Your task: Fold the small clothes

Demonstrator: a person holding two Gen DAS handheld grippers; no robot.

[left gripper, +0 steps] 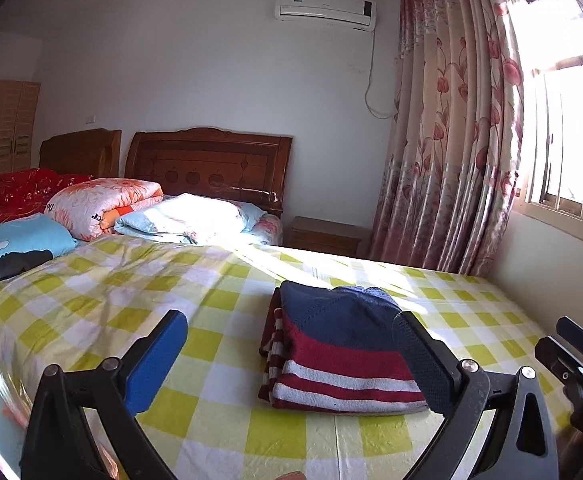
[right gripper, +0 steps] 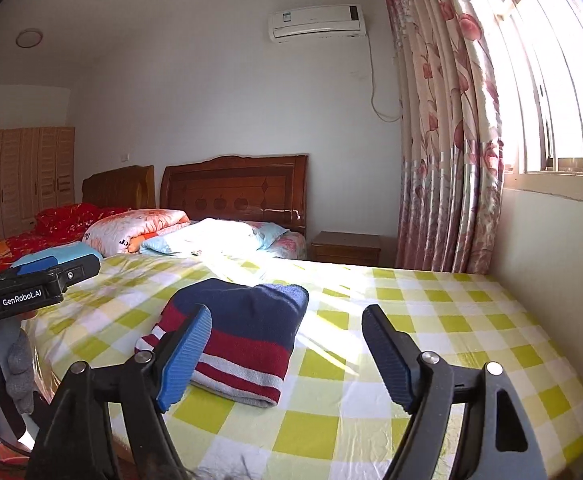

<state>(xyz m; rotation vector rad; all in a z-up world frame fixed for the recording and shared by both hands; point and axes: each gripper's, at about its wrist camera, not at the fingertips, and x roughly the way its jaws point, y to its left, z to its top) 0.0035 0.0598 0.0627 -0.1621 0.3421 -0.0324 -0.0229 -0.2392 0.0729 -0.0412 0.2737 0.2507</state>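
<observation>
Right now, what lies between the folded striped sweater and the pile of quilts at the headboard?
Only bare yellow-checked bedsheet between folded navy-red striped sweater and folded quilts; right wrist view.

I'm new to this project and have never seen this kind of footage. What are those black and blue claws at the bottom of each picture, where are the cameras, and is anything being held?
The claws are two-finger tools a person holds, one in each hand. Each carries a wide-angle camera looking forward along its fingers, so each picture shows its own fingers at the bottom. One picture comes from the left hand-held gripper, the other from the right hand-held gripper. Both are open and hold nothing. On the bed, with its yellow checked sheet, lies a folded striped sweater, navy, red and white. Bedding is piled near the headboard. Each tool also shows at the edge of the other's picture.
</observation>
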